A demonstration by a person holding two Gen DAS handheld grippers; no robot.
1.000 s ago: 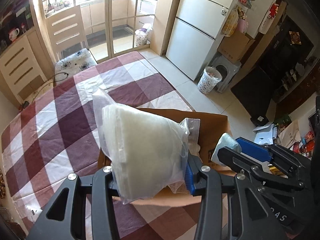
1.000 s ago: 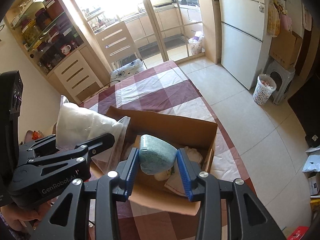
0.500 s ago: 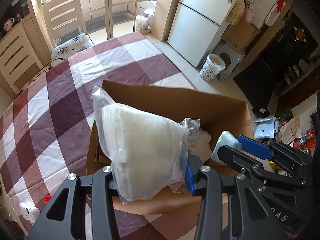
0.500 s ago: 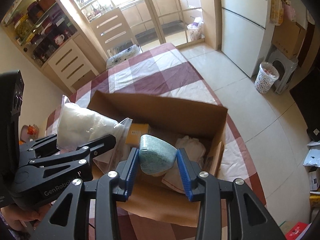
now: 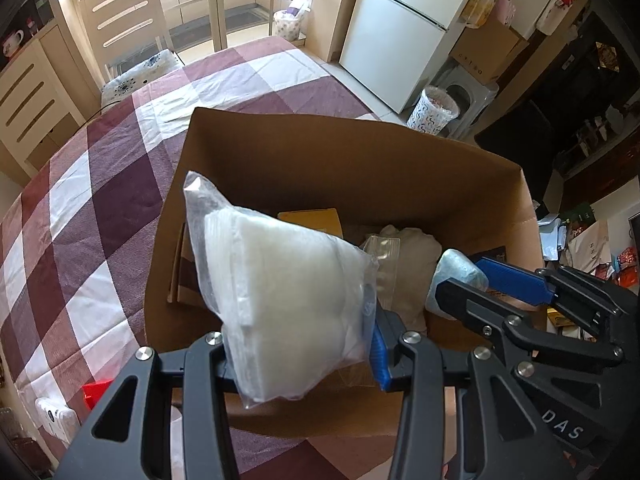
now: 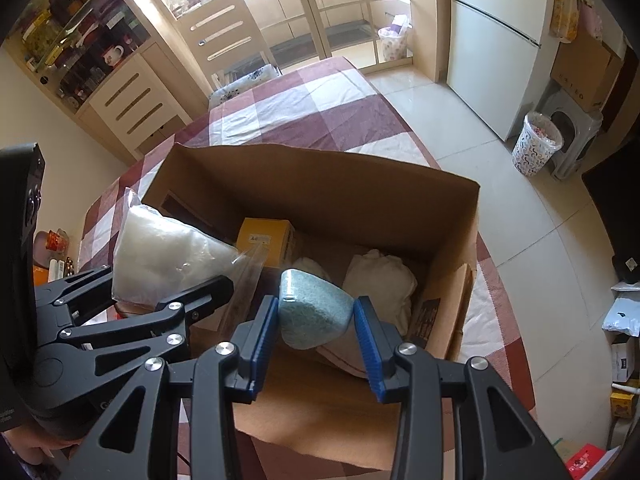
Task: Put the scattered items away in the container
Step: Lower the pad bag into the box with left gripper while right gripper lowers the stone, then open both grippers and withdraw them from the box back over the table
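An open cardboard box stands on the checked tablecloth. My left gripper is shut on a clear plastic bag of white pads, also seen in the right wrist view, and holds it above the box's near left side. My right gripper is shut on a pale blue-green sponge, also seen in the left wrist view, above the box's near edge. Inside lie a yellow box and a white cloth bundle.
The plaid tablecloth covers the table to the left and beyond the box. A red item and a white device lie near the table's near left corner. A chair, a fridge and a bin stand beyond.
Both grippers have moved forward and tilted downward over the box with their items still held. The box interior now shows much more.
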